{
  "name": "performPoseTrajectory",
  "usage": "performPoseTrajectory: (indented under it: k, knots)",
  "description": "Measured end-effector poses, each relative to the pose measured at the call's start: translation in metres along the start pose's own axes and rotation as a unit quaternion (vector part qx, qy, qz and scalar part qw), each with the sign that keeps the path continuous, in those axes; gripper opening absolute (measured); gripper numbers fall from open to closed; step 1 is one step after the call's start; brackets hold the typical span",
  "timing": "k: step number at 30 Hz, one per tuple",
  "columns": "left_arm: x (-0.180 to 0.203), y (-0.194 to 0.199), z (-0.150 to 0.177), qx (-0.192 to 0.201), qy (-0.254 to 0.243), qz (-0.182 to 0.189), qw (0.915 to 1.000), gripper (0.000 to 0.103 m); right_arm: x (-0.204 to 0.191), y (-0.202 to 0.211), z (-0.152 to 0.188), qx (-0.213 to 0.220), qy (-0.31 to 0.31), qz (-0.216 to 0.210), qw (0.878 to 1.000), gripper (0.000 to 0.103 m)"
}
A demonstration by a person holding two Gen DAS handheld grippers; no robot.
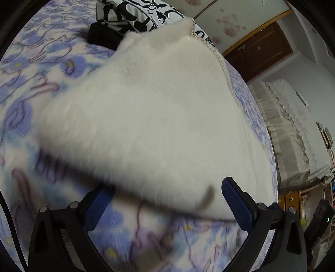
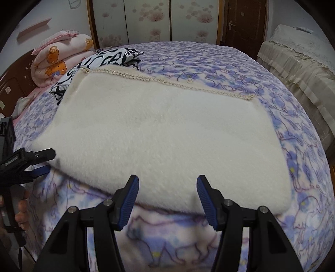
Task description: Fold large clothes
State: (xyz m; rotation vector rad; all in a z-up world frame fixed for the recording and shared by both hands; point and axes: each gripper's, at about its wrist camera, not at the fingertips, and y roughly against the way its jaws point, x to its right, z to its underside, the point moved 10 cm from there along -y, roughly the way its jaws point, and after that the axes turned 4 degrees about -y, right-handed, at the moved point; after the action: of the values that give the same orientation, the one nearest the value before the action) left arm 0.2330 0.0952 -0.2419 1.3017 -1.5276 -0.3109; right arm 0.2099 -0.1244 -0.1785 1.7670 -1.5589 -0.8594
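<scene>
A home bedroom: floral-sheeted bed (image 2: 230,69), folded quilt (image 2: 60,60), wardrobe doors (image 2: 146,18).

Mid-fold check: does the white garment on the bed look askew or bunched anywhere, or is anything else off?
Mostly tidy. The white fuzzy garment lies flat on the floral bedspread, its beaded edge straight. One oddity: its far left corner overlaps the black-and-white printed cloth rather than lying clear of it. Both hand-held grippers, left and right, are open at the near edge.

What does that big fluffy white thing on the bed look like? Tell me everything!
The fluffy white garment is cream, fuzzy like soft wool, with a knitted braid trim along its far edge. It lies flat, folded into a wide rectangle, on the purple flowered bedspread. Its far left corner overlaps a black-and-white printed cloth. Neither gripper grips it.
</scene>
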Motion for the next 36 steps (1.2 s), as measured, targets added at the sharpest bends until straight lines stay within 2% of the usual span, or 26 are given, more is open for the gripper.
performPoseTrajectory:
  k: [7, 9, 10, 11, 12, 14, 16, 17, 19, 22, 26, 29, 33, 36]
  knots:
    - [-0.001, -0.038, -0.042, 0.029, 0.023, -0.017, 0.9992, 0.101, -0.010, -0.024, -0.015, -0.001, 0.005, -0.010, 1.000, 0.057]
    - [0.000, -0.039, -0.051, 0.057, 0.026, -0.027, 0.9977, 0.098, -0.013, -0.028, -0.020, 0.003, 0.005, -0.013, 1.000, 0.051]
    - [0.001, -0.037, -0.052, 0.069, 0.021, -0.041, 0.9966, 0.079, -0.016, -0.031, -0.025, 0.005, 0.007, -0.014, 1.000, 0.049]
    - [0.002, -0.035, -0.054, 0.081, 0.005, -0.071, 0.9942, 0.052, -0.019, -0.034, -0.029, 0.007, 0.010, -0.014, 1.000, 0.046]
    - [0.006, -0.034, -0.055, 0.087, -0.015, -0.085, 0.9925, 0.049, -0.024, -0.036, -0.033, 0.012, 0.015, -0.012, 1.000, 0.043]
    - [0.016, -0.028, -0.057, 0.100, -0.036, -0.094, 0.9898, 0.031, -0.032, -0.044, -0.038, 0.019, 0.027, -0.013, 0.999, 0.034]
    - [0.029, -0.018, -0.059, 0.111, -0.062, -0.106, 0.9862, 0.025, -0.043, -0.065, -0.032, -0.003, 0.051, -0.008, 0.999, 0.023]
    - [0.037, -0.009, -0.060, 0.119, -0.077, -0.111, 0.9836, 0.024, -0.044, -0.075, -0.026, -0.015, 0.059, 0.000, 0.998, 0.021]
    - [0.062, 0.005, -0.063, 0.135, -0.115, -0.120, 0.9768, 0.022, -0.045, -0.084, -0.021, -0.010, 0.061, 0.009, 0.998, 0.021]
    - [0.100, 0.028, -0.066, 0.155, -0.169, -0.115, 0.9665, 0.021, -0.040, -0.080, -0.022, -0.017, 0.036, -0.018, 0.999, 0.021]
    - [0.168, 0.041, -0.060, 0.160, -0.235, -0.093, 0.9544, 0.021, -0.014, -0.061, -0.019, -0.046, -0.054, -0.104, 0.992, 0.019]
    - [0.223, 0.029, -0.048, 0.149, -0.279, -0.070, 0.9459, 0.021, 0.033, -0.032, -0.013, -0.041, -0.140, -0.117, 0.982, 0.019]
    - [0.284, -0.011, -0.010, 0.119, -0.324, -0.047, 0.9375, 0.021, 0.114, 0.009, -0.003, -0.008, -0.229, -0.081, 0.970, 0.019]
    - [0.314, -0.049, 0.029, 0.083, -0.363, -0.034, 0.9273, 0.021, 0.167, 0.030, 0.010, 0.009, -0.249, -0.037, 0.968, 0.019]
